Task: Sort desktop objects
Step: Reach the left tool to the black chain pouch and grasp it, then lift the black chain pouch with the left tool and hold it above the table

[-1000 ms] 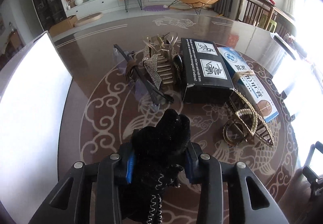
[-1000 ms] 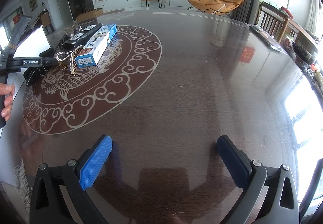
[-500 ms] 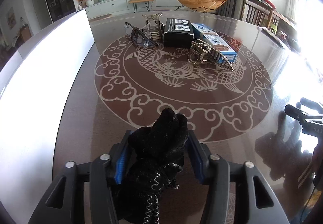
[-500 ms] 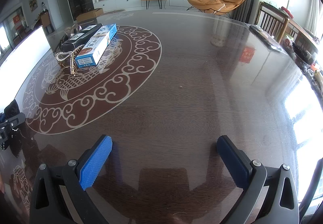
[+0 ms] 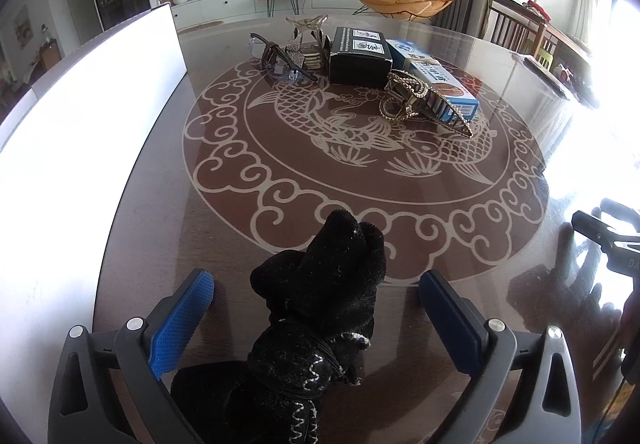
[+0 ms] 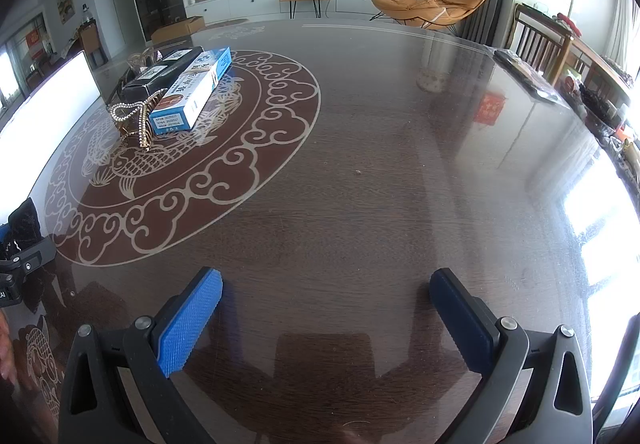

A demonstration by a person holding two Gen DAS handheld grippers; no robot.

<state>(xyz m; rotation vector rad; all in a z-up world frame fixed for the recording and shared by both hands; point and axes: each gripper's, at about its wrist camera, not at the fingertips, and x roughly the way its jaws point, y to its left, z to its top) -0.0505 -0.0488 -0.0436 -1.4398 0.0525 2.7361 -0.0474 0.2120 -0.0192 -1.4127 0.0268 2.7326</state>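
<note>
A black fuzzy glove [image 5: 320, 308] lies on the dark table between the wide-open fingers of my left gripper [image 5: 316, 292], touching neither pad; it also shows in the right wrist view [image 6: 25, 222] at the far left. Far across the table sit a black box [image 5: 360, 57], a blue-and-white box [image 5: 436, 81], a gold beaded hair claw [image 5: 420, 101], a second hair claw [image 5: 306, 43] and dark glasses [image 5: 280, 61]. My right gripper [image 6: 326, 300] is open and empty over bare table.
A white panel [image 5: 92, 115] runs along the table's left side. The table [image 6: 380, 183] bears a round fish-and-cloud inlay. The right gripper's body shows at the right edge of the left wrist view [image 5: 608, 240]. Chairs and clutter stand at the far right.
My left gripper pulled back from the object cluster with the glove, then opened and let the glove go onto the table. The right gripper stayed still.
</note>
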